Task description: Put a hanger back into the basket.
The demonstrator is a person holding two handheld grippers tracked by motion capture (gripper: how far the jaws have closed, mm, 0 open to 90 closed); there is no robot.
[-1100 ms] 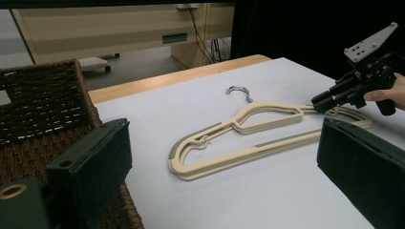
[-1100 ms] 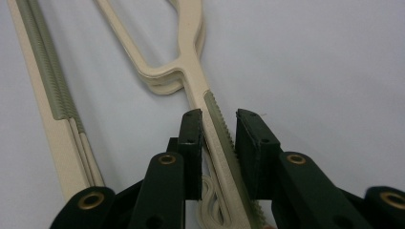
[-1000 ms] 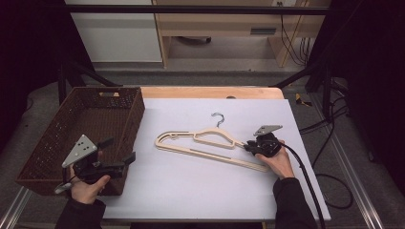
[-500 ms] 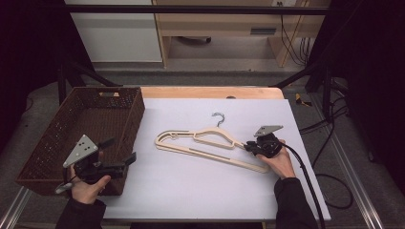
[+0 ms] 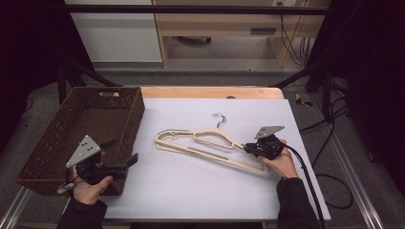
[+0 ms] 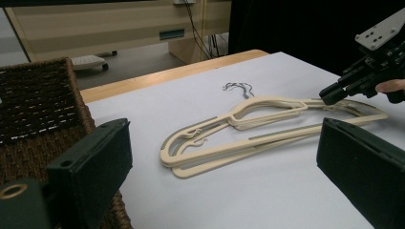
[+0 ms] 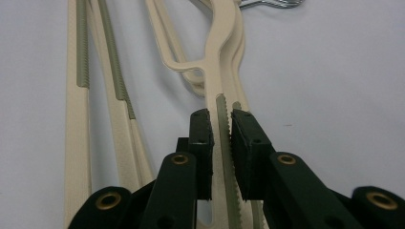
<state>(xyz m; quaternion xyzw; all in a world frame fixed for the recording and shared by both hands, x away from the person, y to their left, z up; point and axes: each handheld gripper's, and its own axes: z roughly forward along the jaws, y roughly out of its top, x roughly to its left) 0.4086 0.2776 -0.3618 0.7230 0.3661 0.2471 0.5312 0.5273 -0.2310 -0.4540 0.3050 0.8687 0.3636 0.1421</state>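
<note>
- The right gripper is at the end of the hangers that is farthest from the basket. Its jaws have just been closing, with one cream arm of the pile between them. The pads seem to press this arm from both sides.
- The left gripper hovers at the near right corner of the basket. Its fingers are wide apart and hold nothing.
- The hangers lie flat on the white table, to the right of the basket, near it but not touching it.
- Risk: the grip is on one thin arm, far from the middle of the pile. When lifted, the long end toward the basket may hang down and turn in the pads.
- Risk: the hangers are stacked and partly interlocked. The pads may take only the top one, so the others can be dragged along, catch on it, or fall back on the table.
- Risk: the metal hooks could catch on the woven wall of the basket if the pile is carried there too low.
- Risk: the arm is smooth plastic except for its ribbed strip, so a light grip could slip.
- Count: one basket, two grippers, one table.
- Count: at least two hangers, maybe three. They lie so closely together that I cannot tell the exact number.
</note>
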